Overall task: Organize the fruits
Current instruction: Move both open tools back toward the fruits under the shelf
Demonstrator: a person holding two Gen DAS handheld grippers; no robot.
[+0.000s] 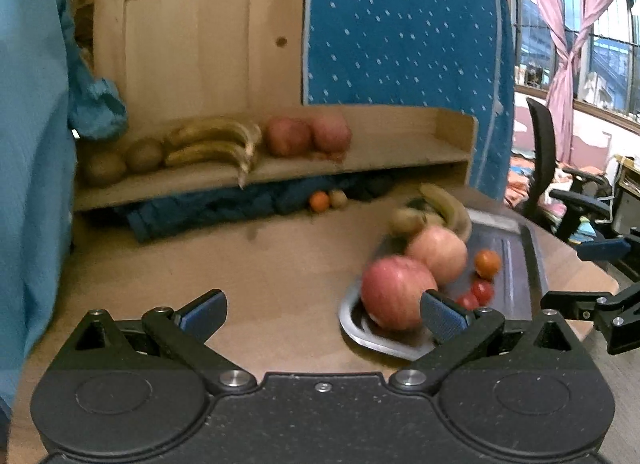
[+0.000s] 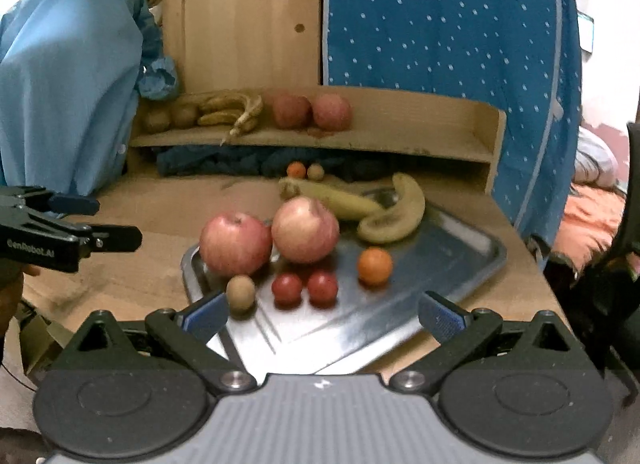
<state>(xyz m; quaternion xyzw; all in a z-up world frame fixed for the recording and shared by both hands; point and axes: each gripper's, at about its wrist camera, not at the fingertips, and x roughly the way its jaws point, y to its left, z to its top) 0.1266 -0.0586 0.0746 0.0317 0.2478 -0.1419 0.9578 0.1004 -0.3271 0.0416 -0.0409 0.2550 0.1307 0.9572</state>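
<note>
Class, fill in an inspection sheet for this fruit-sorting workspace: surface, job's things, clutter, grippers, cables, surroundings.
Surface: wooden table, shelf at its back.
Job's things: metal tray holding two apples, bananas, two small red fruits, an orange fruit; shelf holds bananas and apples.
Clutter: dark blue cloth under shelf.
Grippers: left gripper open, empty; right gripper open, empty.
Cables: nothing seen.
Surroundings: office chair, pink curtain, window.

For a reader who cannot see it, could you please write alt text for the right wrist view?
The open right gripper hovers over a metal tray holding two apples, bananas, two small red fruits, an orange fruit and a small brown one. Behind, a wooden shelf carries more bananas and apples.
</note>
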